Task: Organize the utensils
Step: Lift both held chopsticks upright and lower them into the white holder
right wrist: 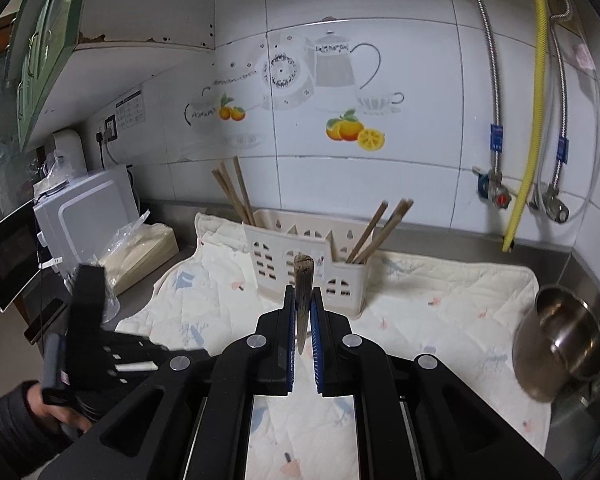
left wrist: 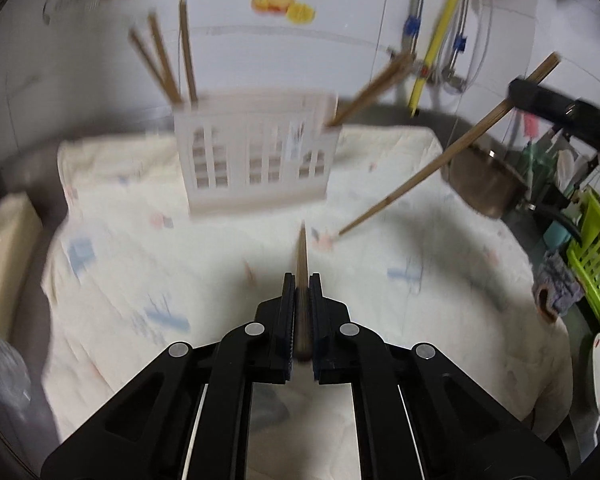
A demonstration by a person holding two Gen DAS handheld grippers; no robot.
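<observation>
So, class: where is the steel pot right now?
In the right wrist view the steel pot sits at the far right, on the right edge of the quilted cloth, right of the utensil holder and below the wall pipes.

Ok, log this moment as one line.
left gripper: shut on brown wooden chopstick | right gripper: shut on second wooden chopstick | cream slotted plastic holder: chopsticks at both ends | quilted cloth underneath

Cream slotted utensil holder [right wrist: 300,256] at 12 o'clock, holding brown chopsticks [right wrist: 236,196]; pale cloth [right wrist: 440,304] printed with blue and pink motifs; white wall tiles [right wrist: 420,80] bearing orange fruit decals; yellow hose [right wrist: 534,120] at 2 o'clock; steel-grey pot [right wrist: 560,344] at 3 o'clock.
</observation>
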